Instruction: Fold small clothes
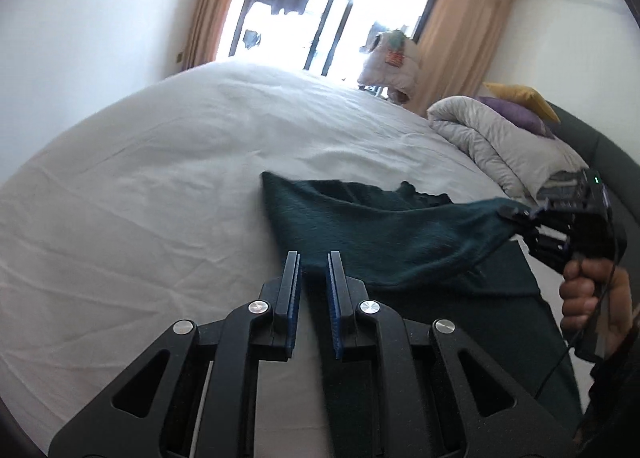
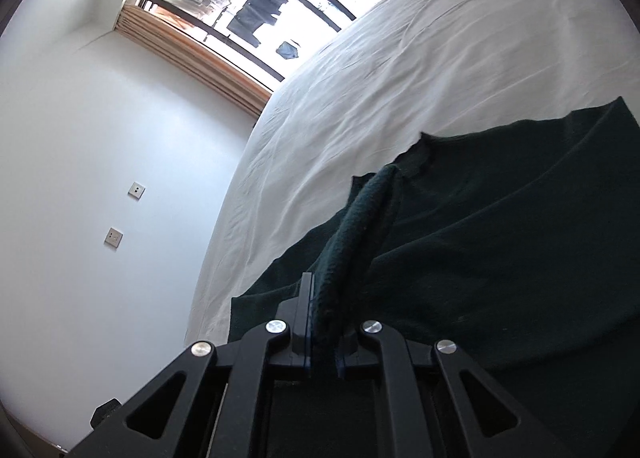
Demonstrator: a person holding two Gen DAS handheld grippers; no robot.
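A dark green knitted garment [image 1: 380, 226] lies on the white bed sheet [image 1: 160, 178]. My left gripper [image 1: 314, 264] is open, its blue pads either side of the garment's near edge, low over the sheet. My right gripper [image 1: 516, 214] is at the right, shut on a corner of the garment and lifting it off the bed. In the right wrist view the right gripper [image 2: 320, 290] is shut on a bunched fold of the garment [image 2: 500, 238], which spreads over the sheet [image 2: 400, 78] ahead.
A folded grey duvet [image 1: 492, 138] with purple and yellow pillows [image 1: 520, 106] lies at the head of the bed on the right. A window with tan curtains [image 1: 320, 6] is behind the bed. A white wall [image 2: 80, 138] stands to the left.
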